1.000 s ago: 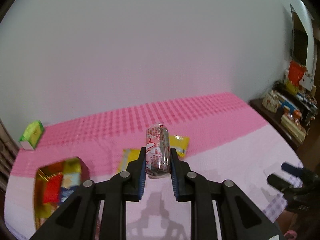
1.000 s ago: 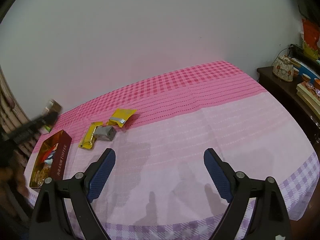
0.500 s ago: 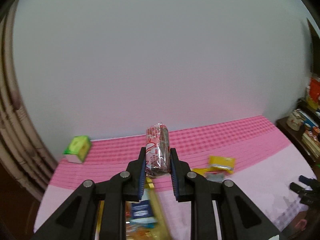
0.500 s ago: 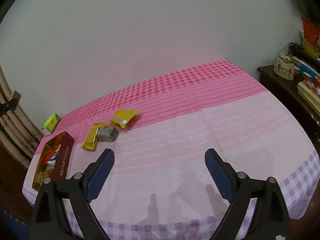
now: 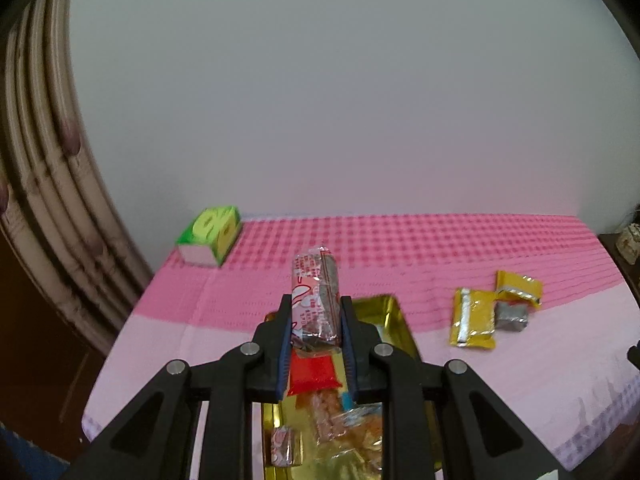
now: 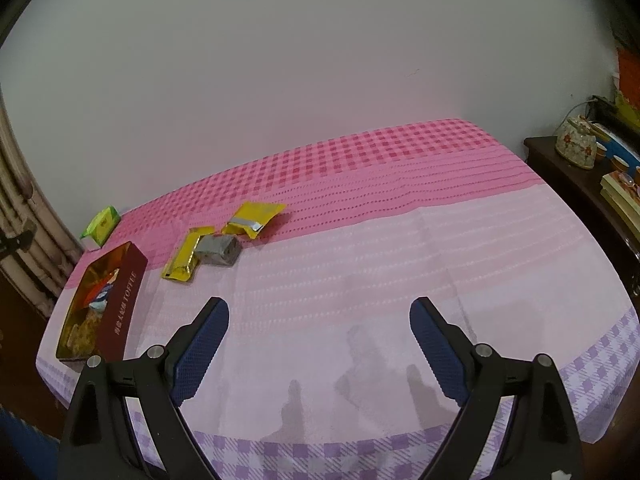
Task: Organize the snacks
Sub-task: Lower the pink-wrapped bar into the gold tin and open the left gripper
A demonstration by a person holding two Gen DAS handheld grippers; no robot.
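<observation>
My left gripper (image 5: 315,322) is shut on a clear pink-and-white snack packet (image 5: 316,298) that stands upright between its pads. It hangs over a gold-lined box (image 5: 396,318) that holds several wrapped snacks, among them a red packet (image 5: 312,374). In the right wrist view the same box (image 6: 120,300) has a dark red side and lies at the cloth's left edge. Two yellow packets (image 6: 256,218) (image 6: 186,256) and a silver one (image 6: 218,250) lie right of it. My right gripper (image 6: 320,342) is open and empty over bare pink cloth.
A green carton (image 5: 210,236) sits at the table's far left corner by the wall. The table (image 6: 400,220) wears a pink cloth with a purple checked hem. A dark sideboard (image 6: 560,160) with a teapot and books stands to the right. Ribbed pale posts (image 5: 44,200) rise at the left.
My left gripper has swung left with the packet and now hangs over the gold-lined box; the yellow packets have slid to its right. The right gripper has stayed put.
</observation>
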